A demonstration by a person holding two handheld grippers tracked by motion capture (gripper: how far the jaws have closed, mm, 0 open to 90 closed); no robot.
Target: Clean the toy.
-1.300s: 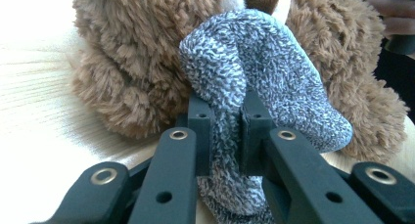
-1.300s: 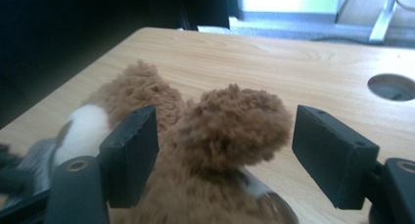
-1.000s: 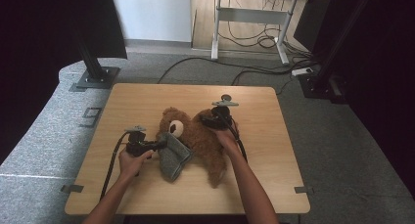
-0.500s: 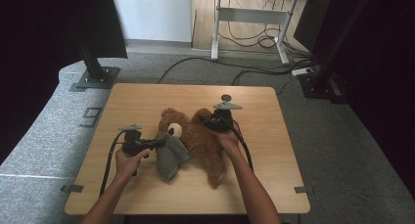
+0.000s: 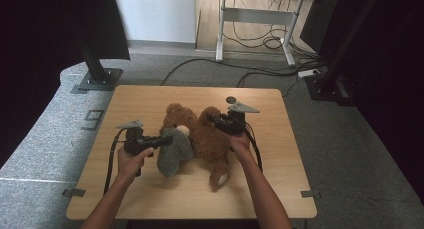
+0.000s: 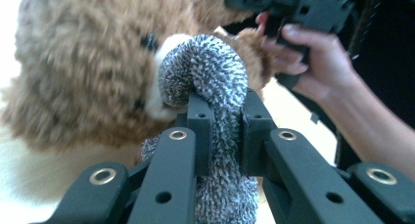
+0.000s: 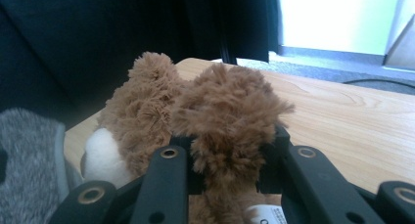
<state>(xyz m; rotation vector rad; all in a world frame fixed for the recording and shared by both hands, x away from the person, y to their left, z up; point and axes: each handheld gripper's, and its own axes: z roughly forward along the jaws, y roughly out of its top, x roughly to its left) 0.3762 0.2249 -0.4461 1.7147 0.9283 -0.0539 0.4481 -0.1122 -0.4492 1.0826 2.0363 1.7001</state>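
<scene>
Drifting leftward, your left gripper (image 5: 162,139) is pinching the grey cloth (image 5: 172,151) while your right gripper (image 5: 214,120) is clamping the teddy bear's (image 5: 205,139) arm, body stretching toward you.

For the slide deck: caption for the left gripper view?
Left hand-held gripper pinching grey knit cloth against a brown teddy bear.
</scene>
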